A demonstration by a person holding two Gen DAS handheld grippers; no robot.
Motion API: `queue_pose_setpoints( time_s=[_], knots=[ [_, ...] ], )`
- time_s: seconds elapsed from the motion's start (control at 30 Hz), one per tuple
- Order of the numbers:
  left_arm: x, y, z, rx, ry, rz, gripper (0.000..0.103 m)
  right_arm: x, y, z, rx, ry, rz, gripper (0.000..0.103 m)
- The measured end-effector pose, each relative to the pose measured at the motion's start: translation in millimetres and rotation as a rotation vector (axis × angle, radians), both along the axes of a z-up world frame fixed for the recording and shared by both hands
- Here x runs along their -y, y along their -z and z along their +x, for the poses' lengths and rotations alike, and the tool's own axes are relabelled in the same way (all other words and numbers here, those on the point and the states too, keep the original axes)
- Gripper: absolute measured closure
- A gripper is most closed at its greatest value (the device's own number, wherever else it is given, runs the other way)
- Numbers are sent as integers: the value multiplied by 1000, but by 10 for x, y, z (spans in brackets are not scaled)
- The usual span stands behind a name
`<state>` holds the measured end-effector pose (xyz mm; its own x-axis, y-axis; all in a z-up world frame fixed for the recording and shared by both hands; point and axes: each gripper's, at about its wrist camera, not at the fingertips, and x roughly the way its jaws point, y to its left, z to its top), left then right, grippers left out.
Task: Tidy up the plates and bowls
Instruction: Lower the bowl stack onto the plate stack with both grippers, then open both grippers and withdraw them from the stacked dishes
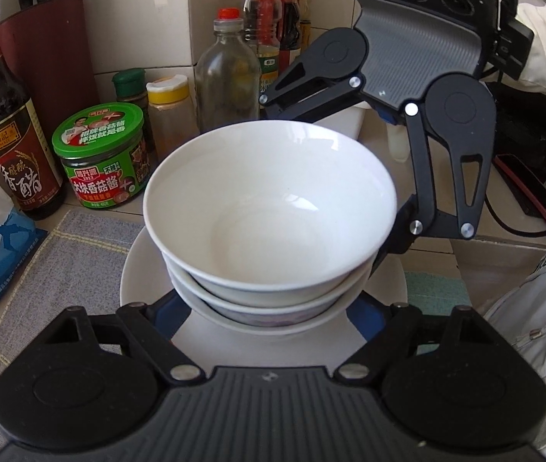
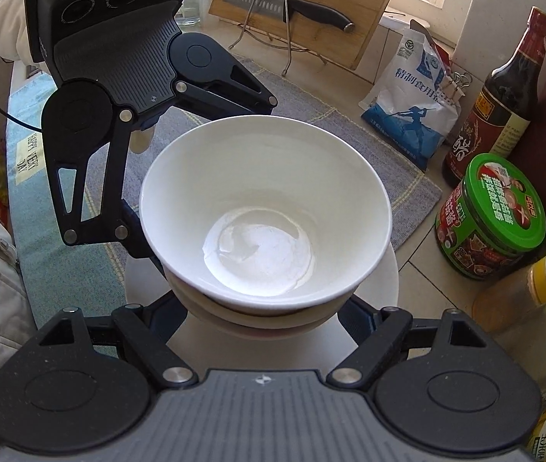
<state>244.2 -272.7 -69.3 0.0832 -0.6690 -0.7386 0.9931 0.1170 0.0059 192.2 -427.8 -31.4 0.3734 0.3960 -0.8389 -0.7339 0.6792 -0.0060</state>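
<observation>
The left gripper (image 1: pixel 269 308) has its jaws spread wide apart on either side of the lower bowl (image 1: pixel 273 313), and whether the pads touch it is hidden beneath the bowls. The right gripper (image 2: pixel 263 313) meets the same stack from the opposite side, its jaws likewise apart around the base of the stack; contact cannot be told. The top bowl (image 1: pixel 269 208), white and empty, sits nested upright in the lower bowl at the centre of both views, and the stack stands on a white plate (image 1: pixel 138 281). The plate rests on a grey woven mat (image 1: pixel 61 254) on the desk (image 2: pixel 423 269). In the left wrist view, a green-lidded sauce jar (image 1: pixel 103 154) and a dark vinegar bottle (image 1: pixel 7 127) stand at centre left. In the right wrist view, a blue and white salt bag (image 2: pixel 415 111) lies at upper right, and a knife (image 2: pixel 292 4) sits on a wooden cutting board (image 2: pixel 369 0) at the top.
</observation>
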Motion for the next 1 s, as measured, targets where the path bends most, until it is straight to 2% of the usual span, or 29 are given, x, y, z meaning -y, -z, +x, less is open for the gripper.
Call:
queue_pose_setpoints(
  time_s=[0.23, 0.37, 0.5, 0.63, 0.8, 1.0],
  knots=[
    [-3, 2, -11, 19, 6, 0, 16, -15, 15, 9, 1, 9, -6, 14],
    [-20, 8, -31, 24, -6, -9, 16, -37, 28, 19, -5, 26, 17, 0],
    [-109, -51, -65, 33, -29, -54, 5, -89, 67, -15, -7, 35, -15, 0],
    [-257, -97, -153, 86, -66, -75, 3, -112, 32, -89, 6, 69, -43, 0],
    [-540, -166, -313, 173, -164, -134, 2, -175, -88, -212, 35, 139, -82, 0],
    [-913, -324, -470, 187, -369, -240, 1, -380, -219, -413, 81, 299, -168, 0]
  ],
)
